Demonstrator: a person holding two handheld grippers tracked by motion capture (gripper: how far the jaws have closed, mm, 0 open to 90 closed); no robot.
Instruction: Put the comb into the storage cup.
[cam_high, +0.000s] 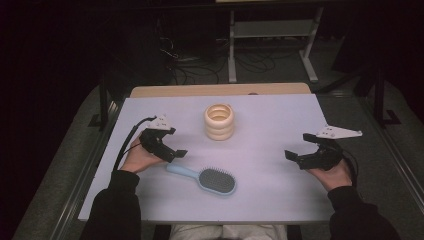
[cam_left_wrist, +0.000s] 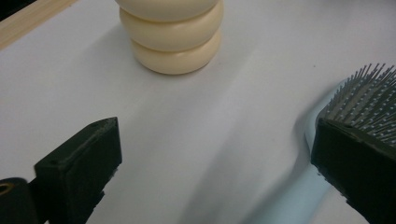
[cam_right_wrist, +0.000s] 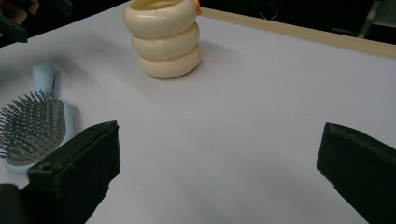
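While the left hand-held gripper (cam_high: 170, 150) sits at the left-centre of the high view, its jaws stand apart with nothing between them, and its tips lie just beside the handle of the hairbrush (cam_high: 206, 177). In the left gripper view the brush (cam_left_wrist: 359, 109) appears at the right edge, one jaw partly in front of it. It lies flat on the pale counter (cam_high: 270, 125), lower centre of the high view, bristles up: a light blue body and slim handle pointing toward the left, an oval head with a dark pad of fine grey pins. Above it, at mid-frame, stands a cream holder (cam_high: 219, 121) shaped like three stacked rings, open on top. At the right, the right hand-held gripper (cam_high: 300, 156) rests with jaws wide apart and empty, well apart from the brush.
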